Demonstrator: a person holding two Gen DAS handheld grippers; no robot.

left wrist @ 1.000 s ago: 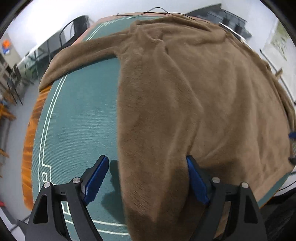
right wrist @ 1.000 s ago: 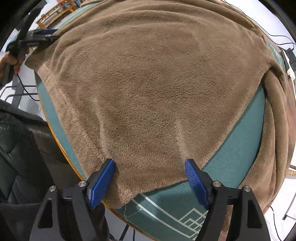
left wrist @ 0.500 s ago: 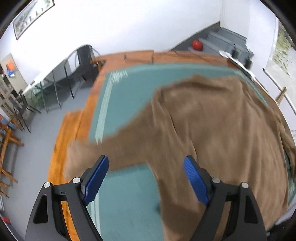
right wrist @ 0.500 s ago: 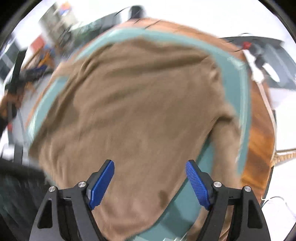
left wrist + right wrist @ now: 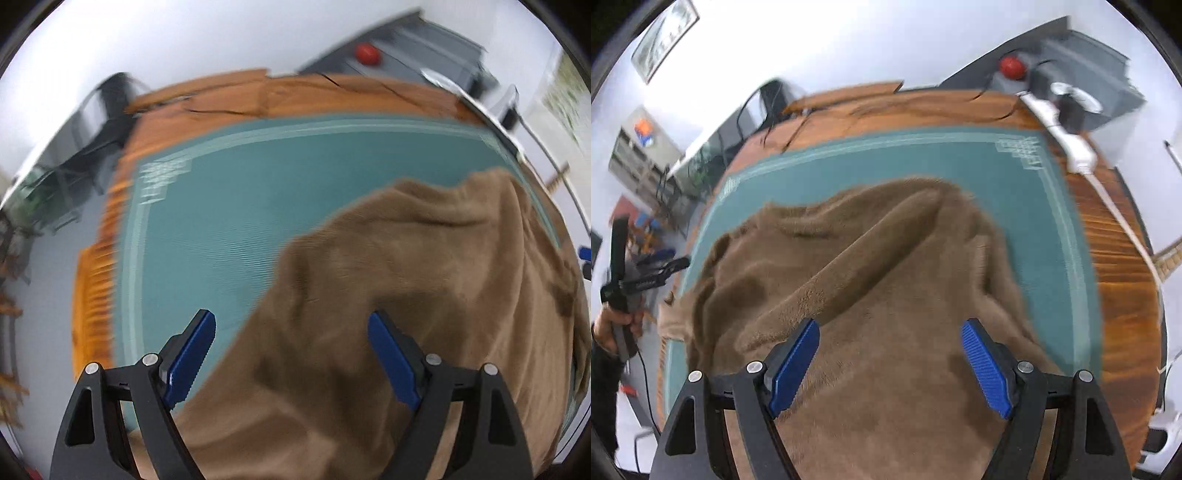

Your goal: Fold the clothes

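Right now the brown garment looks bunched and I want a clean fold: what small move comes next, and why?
Probably lower the open right gripper onto the fold ridge and pinch it: the garment lies rumpled on the green mat, and neither gripper holds cloth.

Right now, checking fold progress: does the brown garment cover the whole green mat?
No, the brown garment leaves a wide band of green mat bare beyond it.

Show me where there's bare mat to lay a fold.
Bare green mat lies between the brown garment and the far wooden edge, widest at the far left corner. A narrower strip runs along the right border. The near side is covered by fabric.
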